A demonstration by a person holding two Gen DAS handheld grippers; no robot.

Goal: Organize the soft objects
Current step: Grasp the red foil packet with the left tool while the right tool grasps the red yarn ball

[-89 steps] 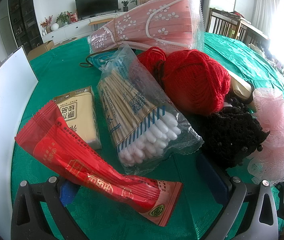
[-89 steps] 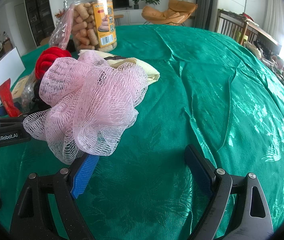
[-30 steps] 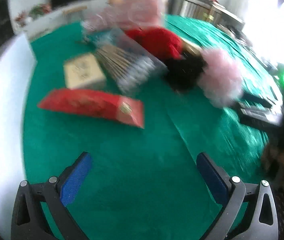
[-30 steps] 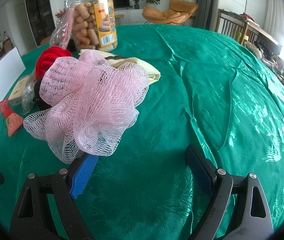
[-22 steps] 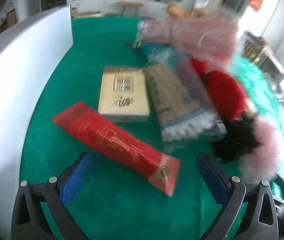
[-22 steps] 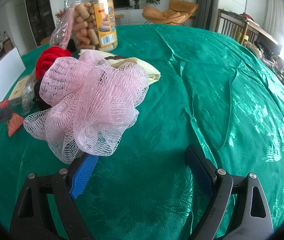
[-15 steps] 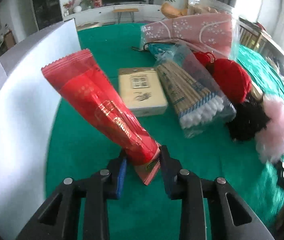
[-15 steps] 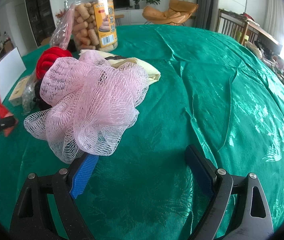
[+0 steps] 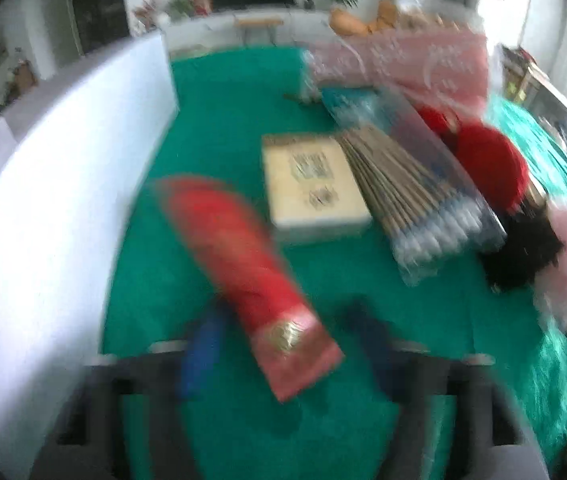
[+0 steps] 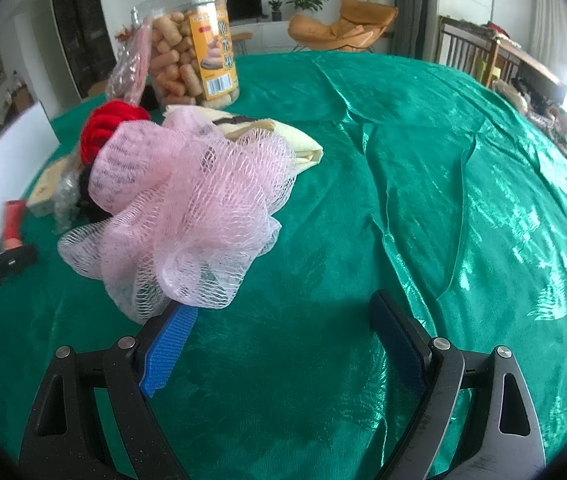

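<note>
The left wrist view is blurred by motion. A red packet [image 9: 243, 264] lies between the fingers of my left gripper [image 9: 283, 344], whose jaws stand apart on either side of it, not touching it. Beyond lie a tissue pack [image 9: 311, 184], a bag of cotton swabs [image 9: 415, 196], red yarn [image 9: 487, 164], a black scrunchie [image 9: 523, 252] and a pink mesh bath puff [image 9: 563, 276]. My right gripper [image 10: 279, 344] is open and empty, its left finger just under the pink puff [image 10: 187, 208]. The red yarn [image 10: 107, 128] shows behind the puff.
A white board [image 9: 55, 208] stands along the left. A snack jar [image 10: 191, 56] and a pink mask pack [image 9: 399, 64] stand at the back. A yellow cloth [image 10: 283, 140] lies behind the puff. The green tablecloth [image 10: 443, 184] stretches to the right.
My left gripper was shut on the red packet and held it up; now its jaws have spread and the packet lies lower between them. The right gripper has not moved.
</note>
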